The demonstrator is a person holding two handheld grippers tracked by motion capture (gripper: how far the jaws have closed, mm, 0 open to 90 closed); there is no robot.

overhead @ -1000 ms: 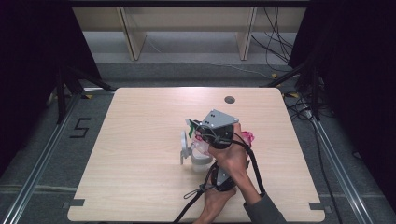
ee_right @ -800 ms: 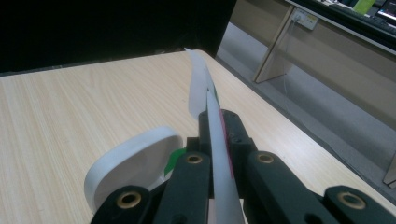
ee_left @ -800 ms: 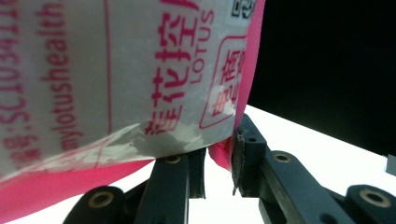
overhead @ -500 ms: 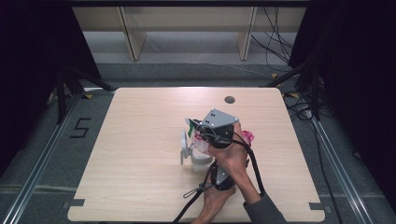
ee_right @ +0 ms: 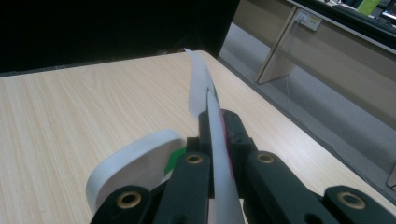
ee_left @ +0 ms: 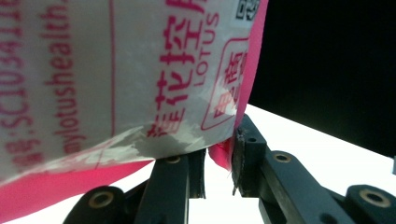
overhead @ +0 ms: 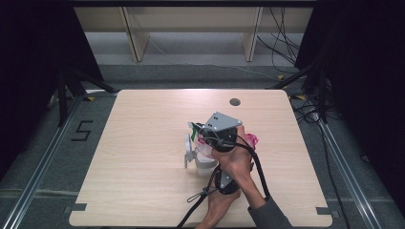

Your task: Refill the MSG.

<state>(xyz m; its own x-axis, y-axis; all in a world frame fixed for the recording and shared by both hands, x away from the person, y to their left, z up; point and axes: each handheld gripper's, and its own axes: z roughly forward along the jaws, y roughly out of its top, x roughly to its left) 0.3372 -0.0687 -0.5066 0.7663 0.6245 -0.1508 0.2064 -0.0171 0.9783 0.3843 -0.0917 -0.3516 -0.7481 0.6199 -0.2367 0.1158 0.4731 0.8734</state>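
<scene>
Near the middle of the wooden counter (overhead: 143,157), a little toward its right and front, both hands work on one thin plastic packet (overhead: 206,148), white with pink edges and pink print; taking the round dark hole (overhead: 234,101) in the counter's far part as the mark, the packet is held up nearer the person than that hole and slightly to its left; the right tongs (overhead: 198,133), topped by a grey three-cornered plate (overhead: 222,120), sit just on the person's side of the hole, and the right gripper view shows them (ee_right: 215,128) clamped shut on the packet's thin white edge (ee_right: 205,100), which stands up on edge between the two black pads; the left tongs (overhead: 220,177) lie farther from the hole, toward the counter's front edge, under the person's right hand (overhead: 237,160); in the left gripper view these tongs (ee_left: 218,156) stand with the jaws drawn close together and a pink corner of the packet (ee_left: 140,84) caught between them, the printed face spreading up and to the left; a white curved plastic piece (overhead: 187,151) shows beside the packet on the side away from the hand, and it shows again low in the right gripper view (ee_right: 135,163), with a bit of green next to it; black cables (overhead: 258,167) trail back toward the person.
</scene>
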